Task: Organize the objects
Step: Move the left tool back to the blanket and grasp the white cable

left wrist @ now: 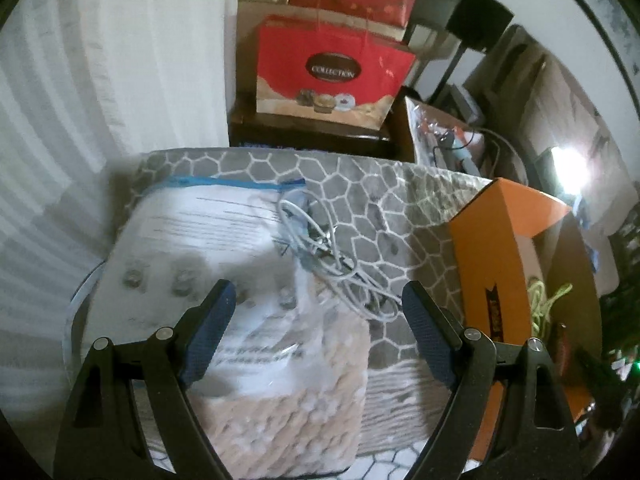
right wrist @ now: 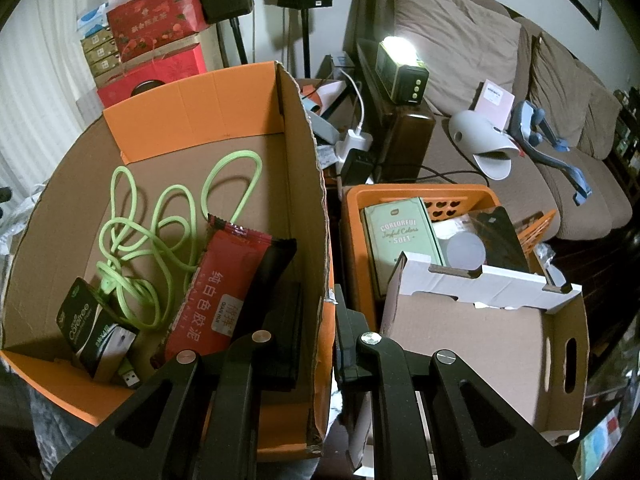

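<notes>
While the left claw (left wrist: 316,300) hangs wide open, the tangled white cable (left wrist: 332,256) sits dead ahead between its fingers, running diagonally across the zip bag (left wrist: 208,236). Right claw (right wrist: 312,340) looks pinched on the orange box (right wrist: 316,184) wall, so left's nearer.

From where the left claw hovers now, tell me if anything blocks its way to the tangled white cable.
Nothing visible does. The left claw is open, and the white cable lies just ahead between its fingertips, draped over the edge of the clear zip bag on the grey patterned cover. The orange box stands to the right, off that line.
</notes>
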The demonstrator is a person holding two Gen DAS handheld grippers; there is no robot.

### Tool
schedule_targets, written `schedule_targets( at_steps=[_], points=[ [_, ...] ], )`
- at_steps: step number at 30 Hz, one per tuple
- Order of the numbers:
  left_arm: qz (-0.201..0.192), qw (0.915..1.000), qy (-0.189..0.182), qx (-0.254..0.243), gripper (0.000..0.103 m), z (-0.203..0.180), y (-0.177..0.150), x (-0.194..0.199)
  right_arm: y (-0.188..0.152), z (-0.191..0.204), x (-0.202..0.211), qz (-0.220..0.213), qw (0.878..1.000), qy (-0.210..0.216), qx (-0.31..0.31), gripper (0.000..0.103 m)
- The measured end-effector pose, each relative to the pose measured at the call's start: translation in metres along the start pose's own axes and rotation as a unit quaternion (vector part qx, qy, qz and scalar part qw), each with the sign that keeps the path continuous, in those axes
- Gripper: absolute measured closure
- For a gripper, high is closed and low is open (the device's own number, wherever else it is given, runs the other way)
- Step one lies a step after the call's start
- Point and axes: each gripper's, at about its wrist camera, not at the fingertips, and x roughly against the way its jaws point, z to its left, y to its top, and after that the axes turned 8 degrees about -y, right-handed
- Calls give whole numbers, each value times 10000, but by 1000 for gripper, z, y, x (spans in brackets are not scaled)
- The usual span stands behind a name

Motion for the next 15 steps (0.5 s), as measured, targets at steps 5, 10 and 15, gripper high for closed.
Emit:
schedule_targets(
  at_steps=[5,10,15],
  points=[
    [125,9998,172,50,20,-6,8,-27,0,1,0,1,10000,5,-8,92],
    [322,9992,221,53,20,-12,7,-52,0,1,0,1,10000,-4,0,92],
    [356,9987,351,-34,20,-18,7,-68,0,2,0,1,10000,-2,-2,92]
  ],
)
